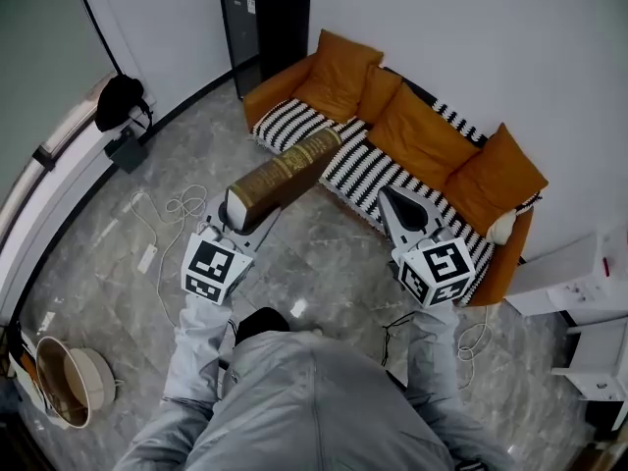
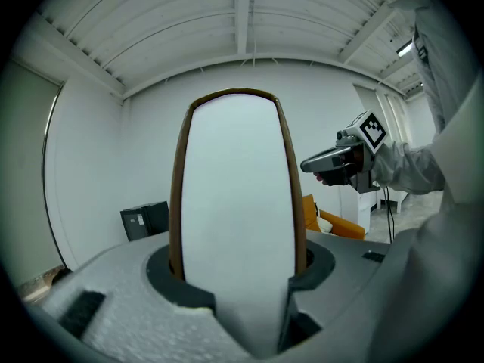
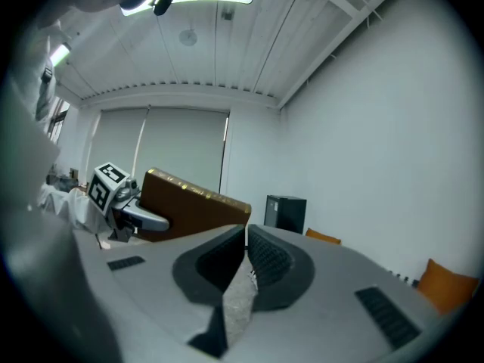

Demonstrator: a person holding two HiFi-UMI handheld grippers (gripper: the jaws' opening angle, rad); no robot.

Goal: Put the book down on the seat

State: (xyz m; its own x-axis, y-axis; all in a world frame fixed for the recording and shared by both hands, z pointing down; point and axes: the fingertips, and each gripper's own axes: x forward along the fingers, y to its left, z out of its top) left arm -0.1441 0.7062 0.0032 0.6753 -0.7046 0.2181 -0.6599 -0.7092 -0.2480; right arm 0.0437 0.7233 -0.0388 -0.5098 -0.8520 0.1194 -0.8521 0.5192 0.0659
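Observation:
A thick brown book [image 1: 285, 175] with gold print on its spine hangs in the air over the grey floor, in front of the sofa. My left gripper [image 1: 235, 210] is shut on its near end. In the left gripper view the white page edge of the book [image 2: 238, 203] fills the gap between the jaws, a brown cover on each side. The sofa seat [image 1: 358, 170], under a black-and-white striped cover, lies just beyond the book's far end. My right gripper [image 1: 395, 201] hovers to the right of the book, shut [image 3: 246, 237] and holding nothing.
The orange sofa cushions [image 1: 422, 130] line the wall. A black cabinet [image 1: 265, 27] stands at the sofa's left end. White furniture [image 1: 589, 283] sits at the right. A basket [image 1: 69, 386] and loose cables [image 1: 162, 224] lie on the floor at the left.

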